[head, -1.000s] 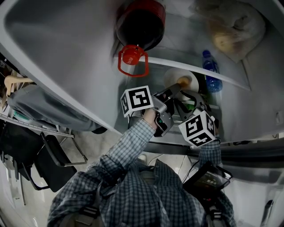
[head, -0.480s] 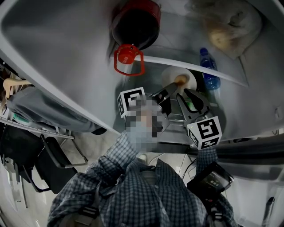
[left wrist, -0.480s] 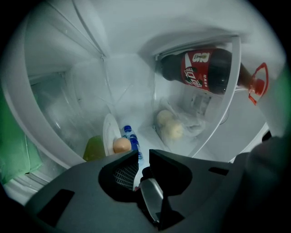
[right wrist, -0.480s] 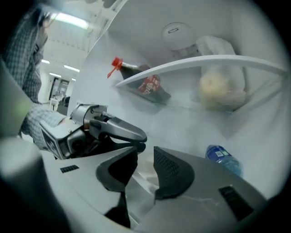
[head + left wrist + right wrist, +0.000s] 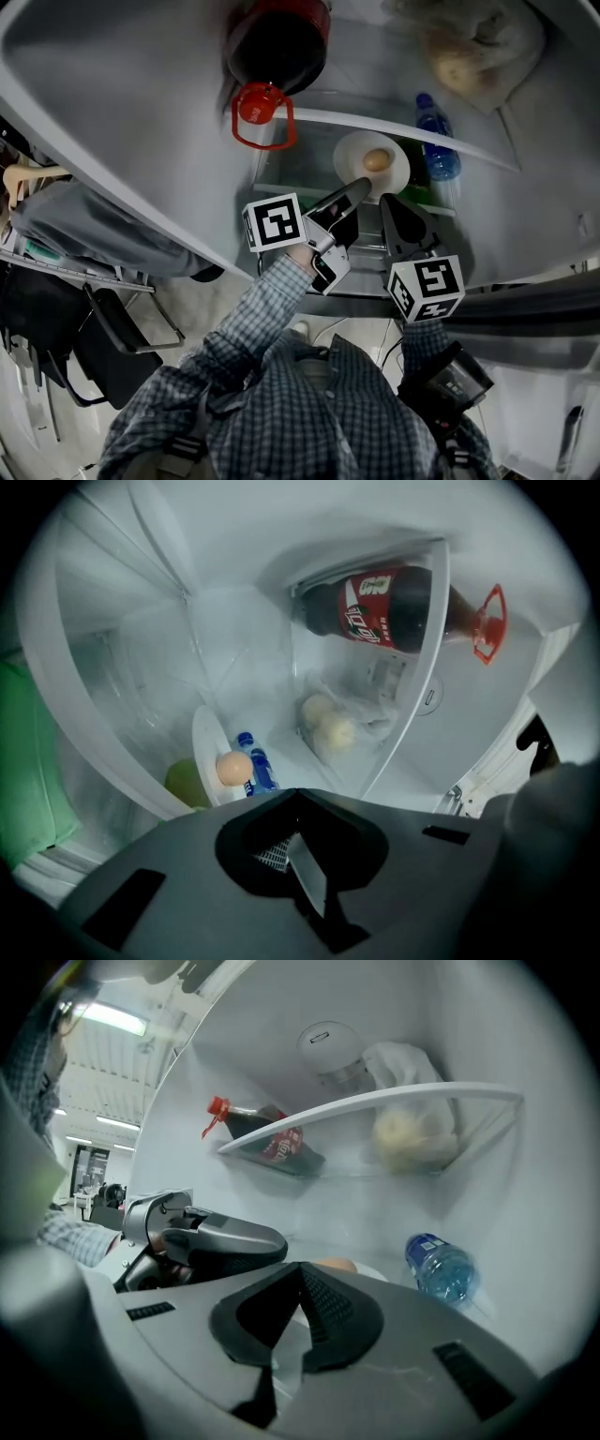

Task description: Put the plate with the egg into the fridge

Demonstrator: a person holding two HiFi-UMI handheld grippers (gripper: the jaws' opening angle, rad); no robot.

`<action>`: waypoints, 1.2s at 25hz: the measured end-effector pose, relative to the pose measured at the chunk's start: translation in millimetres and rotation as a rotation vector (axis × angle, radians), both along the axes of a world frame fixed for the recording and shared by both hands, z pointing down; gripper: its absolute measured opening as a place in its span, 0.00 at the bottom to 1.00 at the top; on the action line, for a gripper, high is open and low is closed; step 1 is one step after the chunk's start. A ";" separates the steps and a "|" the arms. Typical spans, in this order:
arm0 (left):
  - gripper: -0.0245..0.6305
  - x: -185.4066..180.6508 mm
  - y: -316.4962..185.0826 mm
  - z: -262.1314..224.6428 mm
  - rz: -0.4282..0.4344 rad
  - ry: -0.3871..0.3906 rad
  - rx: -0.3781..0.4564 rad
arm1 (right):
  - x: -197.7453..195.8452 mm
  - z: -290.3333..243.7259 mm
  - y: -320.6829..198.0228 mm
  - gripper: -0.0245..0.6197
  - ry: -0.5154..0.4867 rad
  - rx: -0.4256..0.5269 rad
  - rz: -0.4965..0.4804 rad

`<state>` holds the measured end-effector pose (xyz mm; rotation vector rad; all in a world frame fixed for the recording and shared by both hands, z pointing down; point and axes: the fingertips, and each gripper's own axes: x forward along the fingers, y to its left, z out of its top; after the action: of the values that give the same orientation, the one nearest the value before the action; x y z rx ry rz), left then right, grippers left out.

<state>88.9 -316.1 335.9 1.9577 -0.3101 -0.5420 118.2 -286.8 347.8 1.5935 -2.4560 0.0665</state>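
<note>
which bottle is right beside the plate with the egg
The small blue water bottle; the dark red-capped soda bottle lies on the shelf above.

In the head view, the top edge cuts off most of the body of the cola bottle (image 5: 277, 37) and the upper part of the plastic bag (image 5: 473, 52), whose pale contents cannot be identified. In the right gripper view, the right gripper (image 5: 300, 1269) hides all but the top of the egg (image 5: 335, 1264). In the left gripper view, the left gripper (image 5: 295, 794) covers the lower rim of the plate (image 5: 208, 747) and the base of the water bottle (image 5: 255, 766). The green thing (image 5: 186, 782) beside them is too covered to name.
</note>
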 end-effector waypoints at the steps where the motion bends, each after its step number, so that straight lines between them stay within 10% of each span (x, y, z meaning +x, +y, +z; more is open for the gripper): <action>1: 0.05 -0.4 2.5 0.0 0.000 0.003 0.005 | -2.0 -0.1 2.4 0.05 -0.012 -0.004 -0.003; 23: 0.05 -6.3 59.3 27.8 -0.055 -0.514 0.491 | 8.7 20.6 34.2 0.05 -0.168 -0.058 0.026; 30: 0.05 -9.0 58.3 33.5 -0.077 -0.596 0.519 | 12.9 22.7 32.5 0.05 -0.199 -0.067 0.028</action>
<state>79.9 -257.8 369.4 2.6023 -0.6692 -0.0646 131.1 -254.3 370.5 1.6655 -2.5472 0.3232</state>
